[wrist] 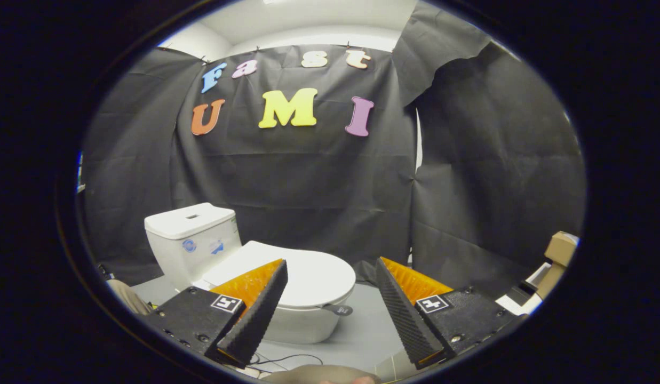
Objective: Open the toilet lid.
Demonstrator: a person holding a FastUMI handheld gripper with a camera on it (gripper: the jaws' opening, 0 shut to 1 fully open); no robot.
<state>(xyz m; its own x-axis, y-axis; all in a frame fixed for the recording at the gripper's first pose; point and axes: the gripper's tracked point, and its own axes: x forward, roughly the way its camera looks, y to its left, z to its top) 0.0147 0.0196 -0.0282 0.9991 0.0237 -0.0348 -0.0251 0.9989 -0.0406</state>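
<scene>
Grey flooring [362, 325] runs under everything in the booth, backed by walls of black cloth. Nearest the camera, the claw [331, 274] hangs with its two fingers spread wide and nothing between them, which suits an approach rather than a grip. Each finger base carries a small square printed marker, apparently for tracking; it holds a pattern, not readable words. Thin cables lie on the floor just below the left finger. Just beyond and partly behind that finger stands the toilet [287, 320], its toilet lid [308, 272] flat down over the bowl, so the task looks not yet begun. A small dark tab [338, 309] sticks out from the lid's front edge, probably a handle for lifting, and it lies between the fingers' lines, a little ahead. Further back, the tank [191, 240] bears two small stickers, too small to read. Cardboard boxes [556, 256] sit off beyond the right finger.
</scene>
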